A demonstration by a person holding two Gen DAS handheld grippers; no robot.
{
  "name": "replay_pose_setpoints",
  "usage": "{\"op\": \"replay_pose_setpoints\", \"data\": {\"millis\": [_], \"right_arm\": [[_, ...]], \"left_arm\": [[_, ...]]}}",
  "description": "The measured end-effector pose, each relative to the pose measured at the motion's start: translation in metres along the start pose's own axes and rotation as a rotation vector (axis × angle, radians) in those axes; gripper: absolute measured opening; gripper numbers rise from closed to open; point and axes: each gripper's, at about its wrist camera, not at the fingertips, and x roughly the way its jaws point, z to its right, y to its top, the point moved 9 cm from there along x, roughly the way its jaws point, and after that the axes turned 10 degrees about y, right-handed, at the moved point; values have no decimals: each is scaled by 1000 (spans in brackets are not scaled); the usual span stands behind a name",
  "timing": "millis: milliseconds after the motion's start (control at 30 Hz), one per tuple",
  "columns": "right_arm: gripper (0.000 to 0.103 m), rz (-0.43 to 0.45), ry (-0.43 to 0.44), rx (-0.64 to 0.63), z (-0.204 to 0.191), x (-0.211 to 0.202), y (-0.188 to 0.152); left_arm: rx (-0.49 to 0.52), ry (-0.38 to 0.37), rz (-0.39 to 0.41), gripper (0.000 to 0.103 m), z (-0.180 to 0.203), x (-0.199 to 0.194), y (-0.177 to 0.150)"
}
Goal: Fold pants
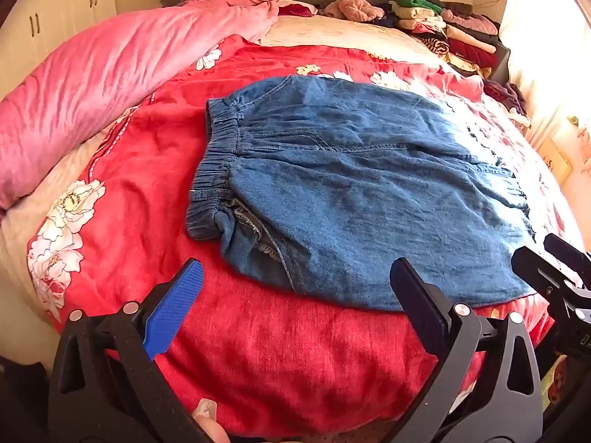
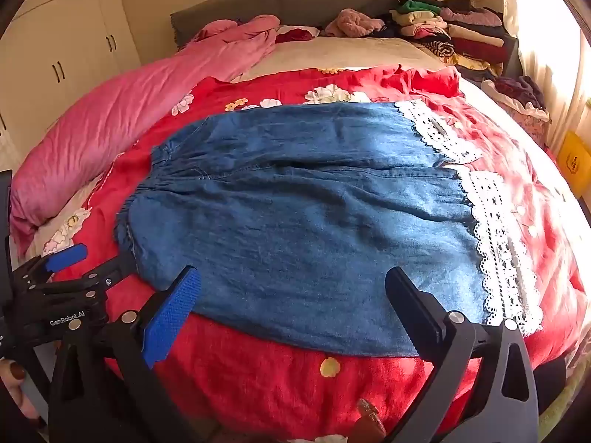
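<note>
Blue denim pants (image 1: 351, 192) lie spread flat on the red floral blanket (image 1: 258, 350), elastic waistband (image 1: 216, 170) to the left, white lace-trimmed cuffs (image 2: 495, 229) to the right. The pants also show in the right wrist view (image 2: 295, 221). My left gripper (image 1: 295, 288) is open and empty, just above the near edge of the pants by the waist end. My right gripper (image 2: 291, 295) is open and empty over the near edge toward the cuffs. Each gripper shows in the other's view: the right one (image 1: 557, 269) and the left one (image 2: 74, 265).
A pink quilt (image 1: 110, 85) lies bunched along the left of the bed. A pile of folded clothes (image 1: 447, 33) sits at the far right by the grey headboard (image 2: 295, 0). White wardrobes (image 2: 55, 55) stand at the left, a bright window at the right.
</note>
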Motion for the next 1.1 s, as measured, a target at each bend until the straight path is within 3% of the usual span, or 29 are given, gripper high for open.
{"op": "replay_pose_setpoints", "data": {"millis": [1100], "right_arm": [[99, 17, -21, -37, -3, -2, 7]], "left_arm": [[2, 2, 5, 95, 4, 1, 5]]}}
